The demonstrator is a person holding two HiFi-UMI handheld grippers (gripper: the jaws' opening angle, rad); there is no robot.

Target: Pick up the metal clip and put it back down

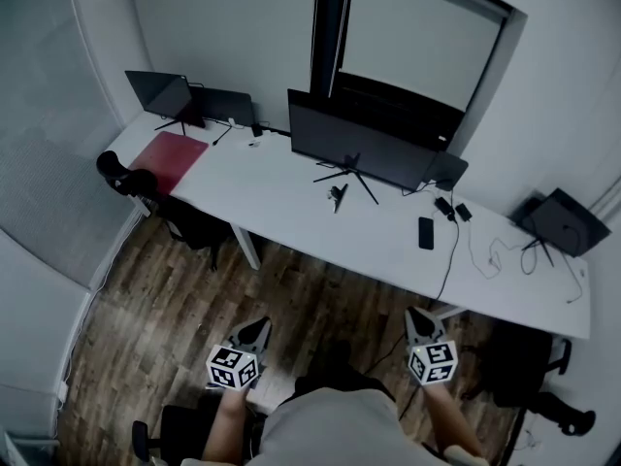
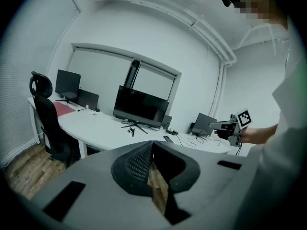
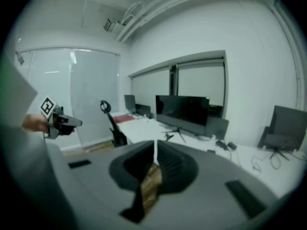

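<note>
- 2 hand-held grippers: left hand-held gripper point(image 1: 256, 327) and right hand-held gripper point(image 1: 417, 316). Both sit low in the head view over the wood floor point(image 1: 146, 309), pointing toward the table point(image 1: 291, 212).
- Left hand-held gripper point(image 2: 152, 144): jaws pressed together, nothing between them.
- Right hand-held gripper point(image 3: 155, 145): jaws also together, empty.
- 1 metal clip point(image 1: 337, 197): lies on the table just beside the front legs of the monitor stand point(image 1: 347, 175), well apart from both grippers.
- 4 dark screens on the table: left-end screen point(image 1: 160, 95), smaller screen point(image 1: 229, 107) next to it, big centre screen point(image 1: 359, 146), right-end screen point(image 1: 563, 221).
- 1 phone point(image 1: 425, 232) lies flat, right of the clip.
- 1 red mat point(image 1: 171, 159) is at the left end.
- Cables point(image 1: 452, 250) run from behind the centre screen past the phone and over the front edge.
- 2 office chairs at the table: left chair point(image 1: 189, 223) and right chair point(image 1: 524, 372), the right one tucked under the table.
- Between the grippers and the clip are a strip of floor and the table's front edge.
</note>
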